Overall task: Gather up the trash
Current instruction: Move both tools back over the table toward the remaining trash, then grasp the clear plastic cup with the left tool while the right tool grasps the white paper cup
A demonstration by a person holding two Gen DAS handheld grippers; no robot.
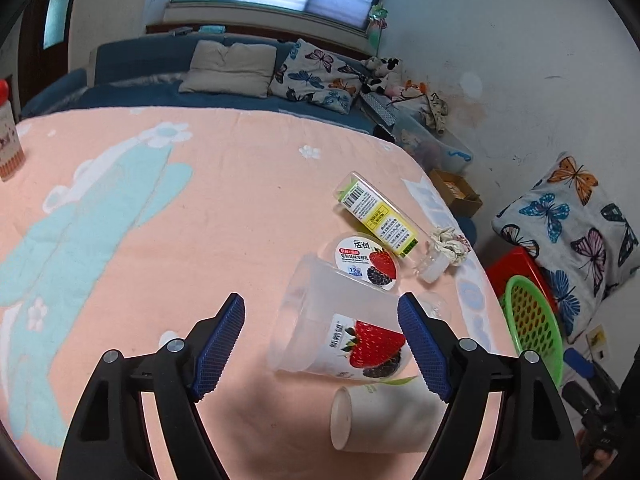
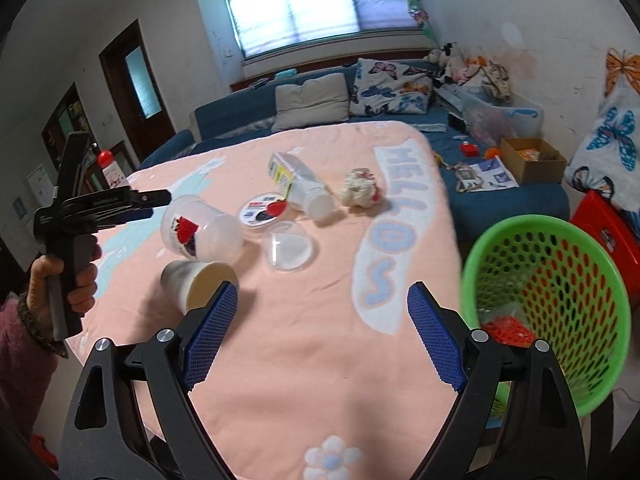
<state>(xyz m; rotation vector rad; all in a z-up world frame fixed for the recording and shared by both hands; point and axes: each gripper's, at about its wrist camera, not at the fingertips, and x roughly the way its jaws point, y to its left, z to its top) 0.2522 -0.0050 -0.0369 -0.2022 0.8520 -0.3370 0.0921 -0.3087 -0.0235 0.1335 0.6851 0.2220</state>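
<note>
- Lying on its side on the pink blanket-covered desk (image 2: 320,360), the clear strawberry cup (image 1: 340,332) is seen just ahead of the left tool (image 1: 320,344), slightly toward that tool's right pad.
- The cup's long axis is judged to run roughly across the left tool's pointing line, tilted a little: the open mouth faces left in the left wrist view, the base right.
- The left tool is released, jaws spread wide with nothing pressed between the pads (the cup is only framed by them, not gripped).
- The right tool (image 2: 322,336) is likewise released and empty, held over bare blanket, with the green basket (image 2: 548,304) just beside its right pad, off the desk's edge.
- A white paper cup (image 2: 200,284) is tipped over near the strawberry cup, its mouth turned toward the right tool's left pad.
- Farther off, a printed yoghurt lid (image 2: 264,210), a clear dome lid (image 2: 290,246), a bottle with a yellow label (image 2: 298,184) and a crumpled tissue (image 2: 360,188) are scattered.
- The left hand (image 2: 76,272) is judged the nearer to the strawberry cup; a grasp across the cup's wall would suit the present alignment, while the paper cup falls equally within reach of the right tool.
- No trash has been picked up by either tool; something red is already seen in the basket.
</note>
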